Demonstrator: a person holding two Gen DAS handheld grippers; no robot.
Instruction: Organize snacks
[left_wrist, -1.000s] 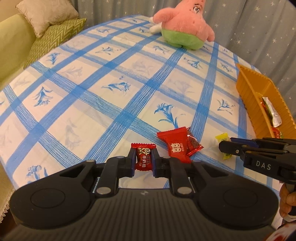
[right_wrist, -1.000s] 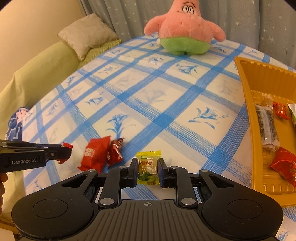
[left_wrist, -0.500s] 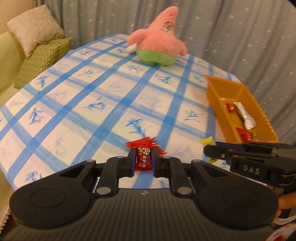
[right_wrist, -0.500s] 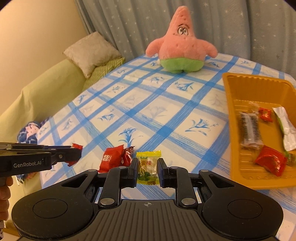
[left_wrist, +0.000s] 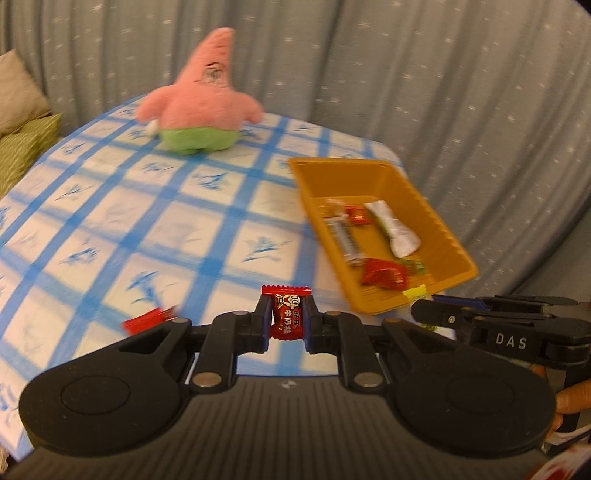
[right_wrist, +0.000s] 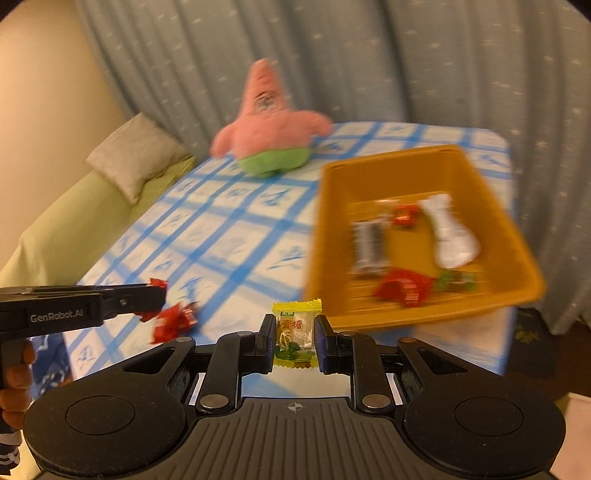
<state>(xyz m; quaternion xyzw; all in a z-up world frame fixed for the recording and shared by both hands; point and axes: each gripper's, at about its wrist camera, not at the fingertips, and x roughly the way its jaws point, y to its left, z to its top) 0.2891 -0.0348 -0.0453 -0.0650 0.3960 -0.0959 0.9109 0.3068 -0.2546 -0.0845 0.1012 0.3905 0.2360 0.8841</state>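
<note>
My left gripper (left_wrist: 287, 317) is shut on a small red candy (left_wrist: 286, 314), held above the checked tablecloth near its front edge. My right gripper (right_wrist: 295, 334) is shut on a yellow-green candy (right_wrist: 296, 334), just short of the near wall of the orange tray (right_wrist: 413, 314). That orange tray (left_wrist: 369, 173) sits at the table's right side and holds several wrapped snacks. Two red snack packets (right_wrist: 173, 321) lie on the cloth to the left, below the left gripper as seen in the right wrist view. Each gripper shows at the edge of the other's view.
A pink and green starfish plush (left_wrist: 201, 114) stands at the far side of the table (left_wrist: 110, 221). Grey starred curtains hang behind. A green sofa with cushions (right_wrist: 136, 162) runs along the left. A person's fingers (left_wrist: 570, 400) hold the right gripper's handle.
Both grippers have risen and swung right toward the tray, each keeping its candy. The tray's inside has come into full view and the red packets have slid to the lower left.
</note>
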